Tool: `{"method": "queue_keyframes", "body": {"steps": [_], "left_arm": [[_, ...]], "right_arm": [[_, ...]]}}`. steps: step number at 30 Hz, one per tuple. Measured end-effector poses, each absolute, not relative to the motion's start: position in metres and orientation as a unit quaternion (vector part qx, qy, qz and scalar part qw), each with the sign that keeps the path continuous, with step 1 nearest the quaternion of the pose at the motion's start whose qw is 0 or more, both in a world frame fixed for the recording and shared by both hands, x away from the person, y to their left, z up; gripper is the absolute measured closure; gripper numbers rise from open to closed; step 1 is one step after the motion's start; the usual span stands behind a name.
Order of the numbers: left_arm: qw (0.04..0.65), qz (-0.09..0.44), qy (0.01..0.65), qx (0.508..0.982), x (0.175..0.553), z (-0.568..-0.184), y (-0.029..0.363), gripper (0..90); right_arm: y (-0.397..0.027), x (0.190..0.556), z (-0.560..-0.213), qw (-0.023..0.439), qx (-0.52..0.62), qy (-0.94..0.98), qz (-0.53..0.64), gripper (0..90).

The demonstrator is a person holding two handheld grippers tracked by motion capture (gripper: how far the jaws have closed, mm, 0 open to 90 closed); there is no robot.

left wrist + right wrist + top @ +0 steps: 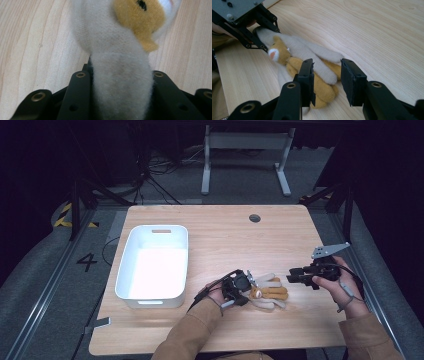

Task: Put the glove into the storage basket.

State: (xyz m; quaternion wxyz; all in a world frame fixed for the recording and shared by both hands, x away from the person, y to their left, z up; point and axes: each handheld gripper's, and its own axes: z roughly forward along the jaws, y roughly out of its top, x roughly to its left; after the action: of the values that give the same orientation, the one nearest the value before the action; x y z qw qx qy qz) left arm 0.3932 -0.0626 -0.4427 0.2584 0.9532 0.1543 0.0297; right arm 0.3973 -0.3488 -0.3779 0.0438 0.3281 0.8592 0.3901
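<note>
Plush toy [265, 292] (cream body, tan limbs and face, some kind of animal) lies flat on the bench [225, 245], near the front edge, just right of the white bin [152, 265].

Left tool [239, 287] is clamped on one cream end of the toy: in the left gripper view the fabric [122, 85] fills the gap and bulges between both jaws, so the grip looks made. Toy not lifted yet as far as I can tell; its limbs rest on the wood.

Right tool [295, 276] stands open and empty, level, aimed at the toy's far end from just beside it. In the right gripper view the limbs [324, 72] sit beyond the jaw tips, nothing between the pads.

Judgement: grasp done, lift and move still left. Likely destination is the bin, which is empty, but that is a guess.

Around: round grommet hole [254, 218] at the bench's back edge, a table frame [245, 157] and cables on the floor behind. Path from toy to bin is short and unobstructed; only the bin's near wall needs clearing. Dangling limbs could catch the rim.
</note>
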Motion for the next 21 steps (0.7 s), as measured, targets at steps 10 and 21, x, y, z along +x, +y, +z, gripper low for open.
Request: {"method": "queue_keyframes", "body": {"steps": [10, 21], "left_arm": [[0.254, 0.02, 0.166, 0.953, 0.394, -0.441, -0.064, 69.3], [0.244, 0.003, 0.184, 0.952, 0.394, -0.426, -0.063, 70.0]], "right_arm": [[-0.351, 0.398, -0.378, 0.043, 0.331, 0.858, 0.391, 64.8], [-0.353, 0.399, -0.379, 0.043, 0.335, 0.856, 0.391, 65.1]]}}
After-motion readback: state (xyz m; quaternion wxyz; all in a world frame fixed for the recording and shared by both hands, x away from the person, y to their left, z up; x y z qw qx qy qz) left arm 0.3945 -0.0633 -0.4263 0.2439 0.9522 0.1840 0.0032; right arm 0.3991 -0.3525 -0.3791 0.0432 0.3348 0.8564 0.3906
